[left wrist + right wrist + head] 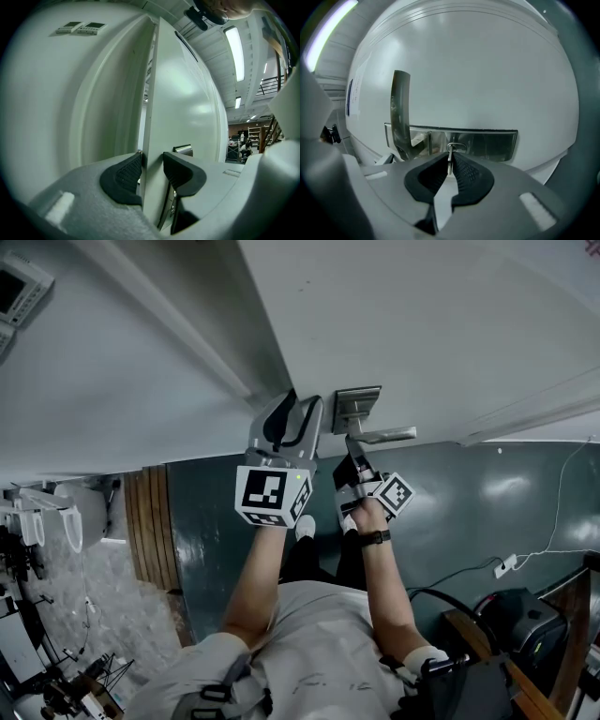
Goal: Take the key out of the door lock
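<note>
Right hand-held gripper (449, 158) pinching key (449, 168), left hand-held gripper (152, 159) clamping door (187, 103) edge

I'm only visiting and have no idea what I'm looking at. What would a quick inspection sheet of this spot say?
Surface: white door, standing open, its edge free.
Job's things: key in the metal lock plate, beside the handle.
Clutter: black case on the floor; more gear at the lower left, too small to name.
Grippers: left gripper clamped on the door's edge; right gripper shut on the key.
Cables: white cord lying across the floor.
Surroundings: dark green floor; ceiling lights.
</note>
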Demonstrator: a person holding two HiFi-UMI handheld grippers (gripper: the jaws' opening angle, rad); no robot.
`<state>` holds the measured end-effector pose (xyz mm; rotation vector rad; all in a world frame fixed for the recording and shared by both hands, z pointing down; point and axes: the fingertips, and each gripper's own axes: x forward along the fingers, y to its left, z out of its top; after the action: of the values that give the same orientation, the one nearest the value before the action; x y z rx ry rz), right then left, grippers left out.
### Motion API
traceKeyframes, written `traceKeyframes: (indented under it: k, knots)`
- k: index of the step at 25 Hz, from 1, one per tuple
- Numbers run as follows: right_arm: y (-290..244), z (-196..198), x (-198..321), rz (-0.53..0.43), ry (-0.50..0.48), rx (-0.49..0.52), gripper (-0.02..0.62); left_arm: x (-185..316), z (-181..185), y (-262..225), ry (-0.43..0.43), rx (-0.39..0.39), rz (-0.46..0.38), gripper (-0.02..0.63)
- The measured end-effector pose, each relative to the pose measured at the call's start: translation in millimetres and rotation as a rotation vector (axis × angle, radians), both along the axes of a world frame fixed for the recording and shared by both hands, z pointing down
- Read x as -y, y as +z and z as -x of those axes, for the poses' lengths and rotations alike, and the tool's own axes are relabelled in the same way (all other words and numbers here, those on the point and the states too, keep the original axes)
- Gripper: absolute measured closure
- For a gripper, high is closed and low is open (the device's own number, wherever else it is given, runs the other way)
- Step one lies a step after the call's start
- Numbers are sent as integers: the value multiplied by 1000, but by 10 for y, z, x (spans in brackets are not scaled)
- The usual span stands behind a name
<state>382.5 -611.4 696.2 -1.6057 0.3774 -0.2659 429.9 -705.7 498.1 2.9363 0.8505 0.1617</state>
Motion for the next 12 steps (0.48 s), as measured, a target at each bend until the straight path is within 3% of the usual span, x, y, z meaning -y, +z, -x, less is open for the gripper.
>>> traceKeyframes:
  k: [2, 7, 12]
  knots:
    - [6, 72, 2, 11, -6, 10, 569, 2, 3, 11, 3, 7, 7, 453]
    - [64, 524, -57, 143, -49, 19, 571, -6, -11, 23, 3, -1, 11, 456]
    - [-5, 881, -214, 230, -45, -5, 571, 12, -2, 96, 51, -4, -4, 468]
